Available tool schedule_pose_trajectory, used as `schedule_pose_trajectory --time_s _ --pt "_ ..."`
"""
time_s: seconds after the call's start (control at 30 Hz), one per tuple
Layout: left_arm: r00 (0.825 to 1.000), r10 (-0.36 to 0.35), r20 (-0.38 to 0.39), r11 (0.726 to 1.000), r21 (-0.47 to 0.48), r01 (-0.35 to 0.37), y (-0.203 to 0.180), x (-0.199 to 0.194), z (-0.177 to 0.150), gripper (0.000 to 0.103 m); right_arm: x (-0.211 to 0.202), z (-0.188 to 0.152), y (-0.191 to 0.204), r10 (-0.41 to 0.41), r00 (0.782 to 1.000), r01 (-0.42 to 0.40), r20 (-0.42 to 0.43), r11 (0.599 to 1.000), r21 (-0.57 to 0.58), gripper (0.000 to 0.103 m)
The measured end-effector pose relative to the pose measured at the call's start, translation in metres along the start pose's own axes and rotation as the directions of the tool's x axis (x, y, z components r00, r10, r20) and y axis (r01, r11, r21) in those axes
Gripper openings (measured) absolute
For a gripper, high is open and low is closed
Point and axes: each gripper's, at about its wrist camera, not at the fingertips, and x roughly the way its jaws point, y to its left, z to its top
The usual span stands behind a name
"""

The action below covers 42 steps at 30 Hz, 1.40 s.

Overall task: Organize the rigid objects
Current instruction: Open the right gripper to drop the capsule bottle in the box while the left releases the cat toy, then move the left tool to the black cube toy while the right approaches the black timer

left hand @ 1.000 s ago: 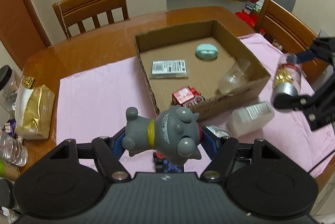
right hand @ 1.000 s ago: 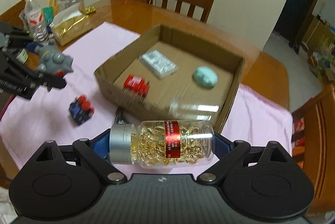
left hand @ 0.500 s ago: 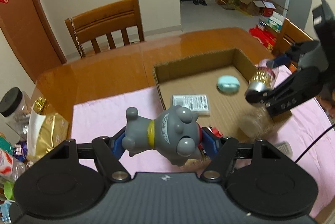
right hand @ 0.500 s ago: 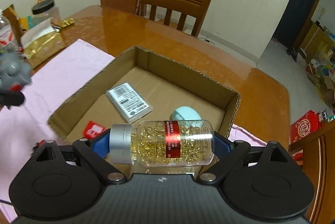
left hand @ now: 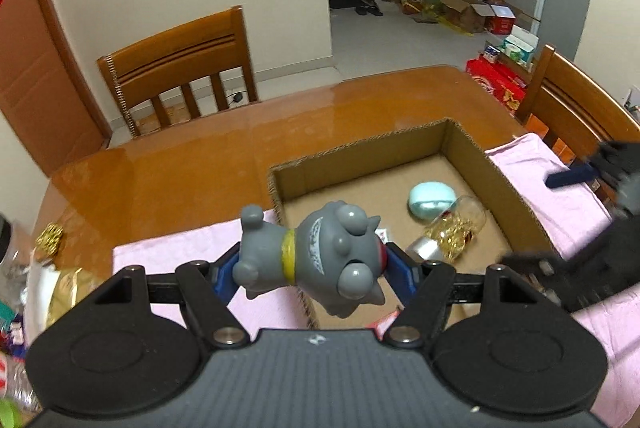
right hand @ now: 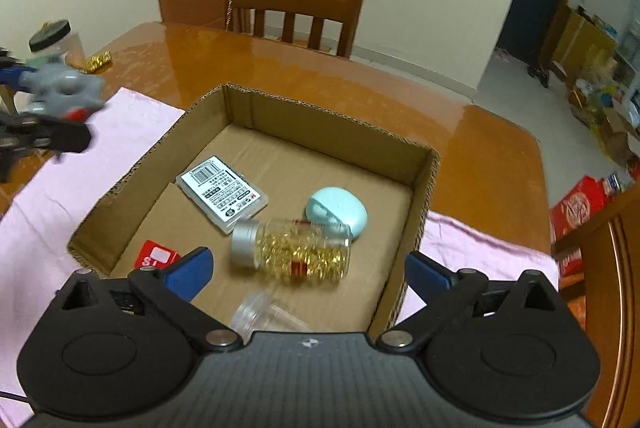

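The wooden surface [right hand: 280,68] is the biggest thing here, brown and shiny, with a wooden chair [right hand: 298,2] behind its far edge. A pink cloth [right hand: 80,164] covers the near part of it. On the cloth stands an open cardboard box [right hand: 332,126].

Inside the box lie several things. A clear bottle of golden capsules [right hand: 294,250] with a silver cap rests on its side near the middle of the floor of the box, a little blurred. Just behind it, touching or almost touching, is a pale blue case [right hand: 340,210]. To the left of the bottle lies a flat white pack [right hand: 222,192] with a barcode. A red packet [right hand: 158,256] lies near the front left corner, and an empty clear bottle [right hand: 260,314] lies at the front edge of the view.

The right tongs [right hand: 308,270] hang above the box; their jaws are opening and stand wide apart, with nothing pressed between the blue pads. The capsule bottle is below them, free.

The left tongs [left hand: 310,268] are closed on a grey toy figure [left hand: 316,260] with a yellow collar, gripped sideways between the blue pads. It is held in the air over the left wall of the box.

At the far left of the surface stand a jar with a black lid [right hand: 56,40] and a small gold object [right hand: 98,60].
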Motion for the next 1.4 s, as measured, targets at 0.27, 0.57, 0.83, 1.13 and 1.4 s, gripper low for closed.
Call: schedule_pose_trajectory --time_s 0.27,0.57,0.83,1.13,1.4 --pt "0.999 -0.042 -0.033 0.999 0.026 0.042 -0.015 0.049 0.028 0.072 -0.045 -0.031 0.019 -0.060 0.998 0.058 0.032 0.997 0.056 0.103" --pt "0.994 -0.036 -0.100 0.998 0.052 0.042 -0.029 0.111 0.044 0.075 -0.061 -0.065 0.026 -0.094 0.996 0.092 0.004 0.981 0.169 0.103" --pt "0.999 -0.018 -0.040 0.999 0.031 0.019 -0.027 0.105 0.048 0.095 -0.067 -0.084 0.023 -0.130 0.991 0.132 -0.025 0.969 0.208 0.103" --pt "1.000 -0.020 0.011 0.999 0.029 0.020 -0.022 0.055 0.026 0.100 -0.064 -0.096 0.027 -0.135 0.990 0.142 -0.044 0.963 0.227 0.103" --pt "0.999 -0.003 0.033 1.000 0.018 0.002 -0.024 0.007 -0.019 0.100 -0.055 -0.122 0.041 -0.105 0.991 0.121 -0.080 0.964 0.236 0.103"
